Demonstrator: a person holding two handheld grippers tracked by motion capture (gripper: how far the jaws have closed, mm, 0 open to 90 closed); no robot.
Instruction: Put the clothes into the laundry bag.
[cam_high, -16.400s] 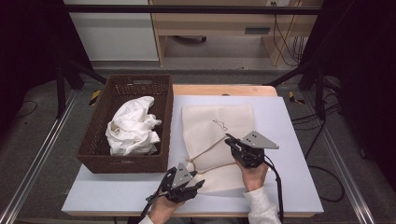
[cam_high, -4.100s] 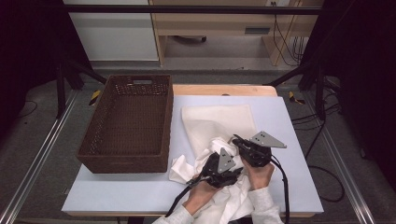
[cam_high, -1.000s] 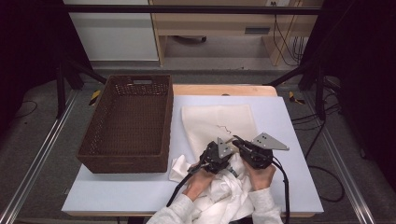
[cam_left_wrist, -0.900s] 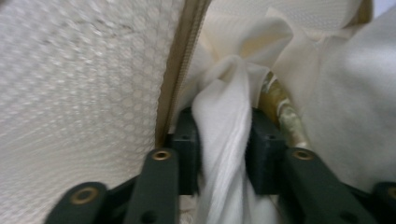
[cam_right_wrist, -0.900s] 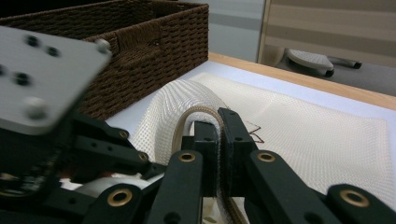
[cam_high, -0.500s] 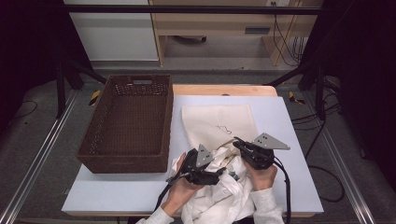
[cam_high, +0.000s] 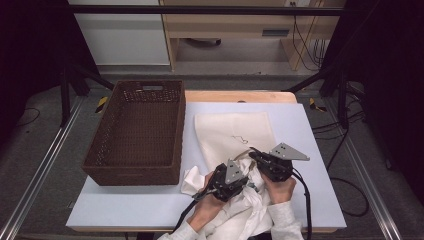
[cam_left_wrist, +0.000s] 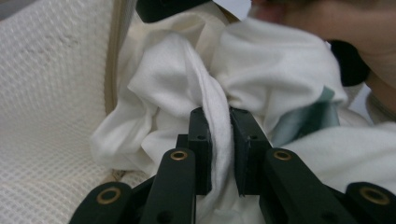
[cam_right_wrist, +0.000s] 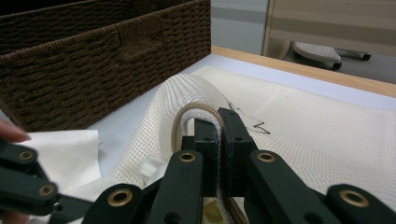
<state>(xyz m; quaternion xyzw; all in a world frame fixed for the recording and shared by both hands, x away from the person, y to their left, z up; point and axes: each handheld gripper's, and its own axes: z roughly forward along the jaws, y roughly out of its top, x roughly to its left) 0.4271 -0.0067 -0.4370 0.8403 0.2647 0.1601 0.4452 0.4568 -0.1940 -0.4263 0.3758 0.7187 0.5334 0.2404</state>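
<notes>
Near edge of the desk (cam_high: 150, 210), right of centre: both my grippers work close together over the cloth.

Left gripper (cam_left_wrist: 219, 140): jaws have just been closing, and in the left gripper view they now pinch a twisted fold of the white garment (cam_left_wrist: 187, 79) between the pads. That garment is a crumpled heap at the near edge, spilling toward me over the rim of the desk, and it lies against the open end of the mesh bag (cam_high: 235, 132).

Right gripper (cam_right_wrist: 218, 140): jaws together on the bag's rim, clamped on the beige edging where the mesh curls up into an arch. The rest of the bag lies flat, reaching from the grippers toward the far edge, with a dark squiggle of thread on its top.

Wicker basket (cam_high: 137, 132) sits on the left side of the desk, just beside the bag's long edge, not touching the garment as far as I can tell.
</notes>
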